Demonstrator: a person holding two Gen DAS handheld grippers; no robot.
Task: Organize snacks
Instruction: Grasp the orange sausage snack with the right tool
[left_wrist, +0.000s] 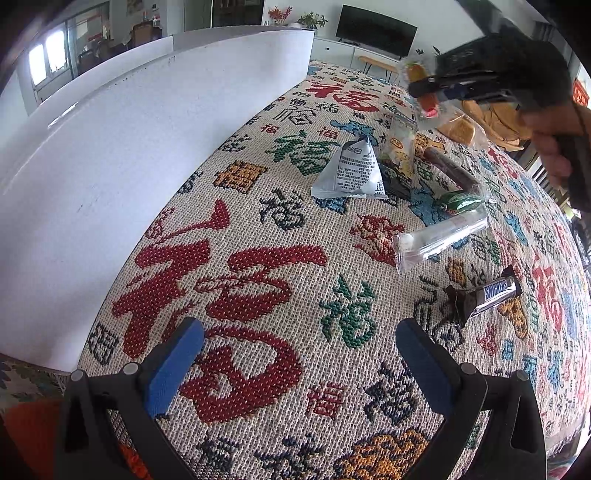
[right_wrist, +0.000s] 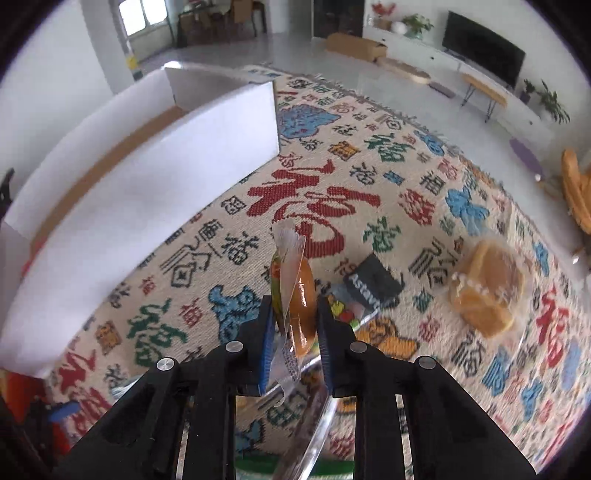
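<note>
The right gripper (right_wrist: 293, 328) pinches a small orange snack packet (right_wrist: 300, 291) between its blue pads, jaws pressed onto it from both sides, the packet standing upright with its clear sealed edge toward twelve o'clock. From the left wrist view, that same gripper (left_wrist: 436, 92) is held by a hand (left_wrist: 554, 147) at two o'clock, lifted above the patterned cloth (left_wrist: 258, 258). The left gripper (left_wrist: 299, 354) hovers over the cloth with its jaws spread wide and nothing between them. Beyond it, toward one o'clock, lie a grey triangular pouch (left_wrist: 354, 170), a clear tube wrapper (left_wrist: 439, 238) and a green candy (left_wrist: 458, 201); a chocolate bar (left_wrist: 487, 295) lies at three o'clock. A bagged cake (right_wrist: 487, 288) rests at three o'clock from the right gripper, with a black packet (right_wrist: 371, 282) between them. A white open box (right_wrist: 155, 177) stands at ten o'clock.
</note>
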